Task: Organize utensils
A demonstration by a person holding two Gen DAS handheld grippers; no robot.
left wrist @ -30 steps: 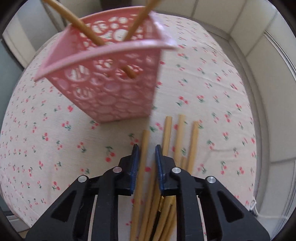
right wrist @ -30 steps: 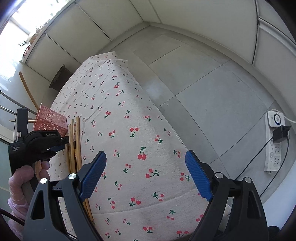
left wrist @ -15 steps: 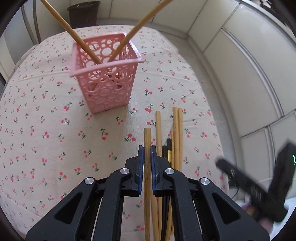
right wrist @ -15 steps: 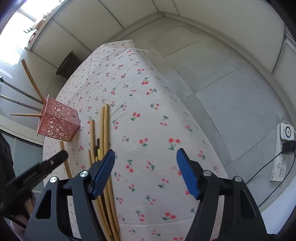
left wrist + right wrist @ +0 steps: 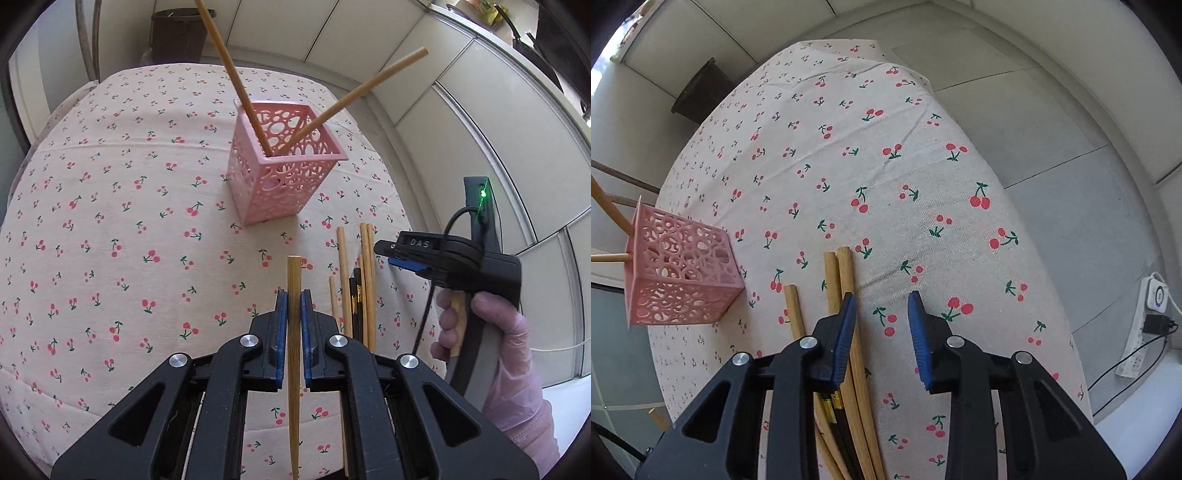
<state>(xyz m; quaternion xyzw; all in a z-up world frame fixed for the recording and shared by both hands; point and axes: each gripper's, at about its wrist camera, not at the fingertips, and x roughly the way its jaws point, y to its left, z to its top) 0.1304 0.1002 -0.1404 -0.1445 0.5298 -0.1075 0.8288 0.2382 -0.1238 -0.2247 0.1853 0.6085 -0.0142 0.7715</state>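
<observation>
At twelve o'clock from the left gripper (image 5: 294, 295), pinching one chopstick (image 5: 294, 354) lengthwise, stands the basket (image 5: 284, 173); right gripper (image 5: 882, 306) spread.

Looks like we're in someone's home, probably a kitchen corner: cherry-print tablecloth (image 5: 110, 206), pale cabinet doors (image 5: 491, 147), a frying pan (image 5: 532, 37) up on the counter, tiled floor (image 5: 1052, 122), and a power strip (image 5: 1145, 325) lying there.
</observation>
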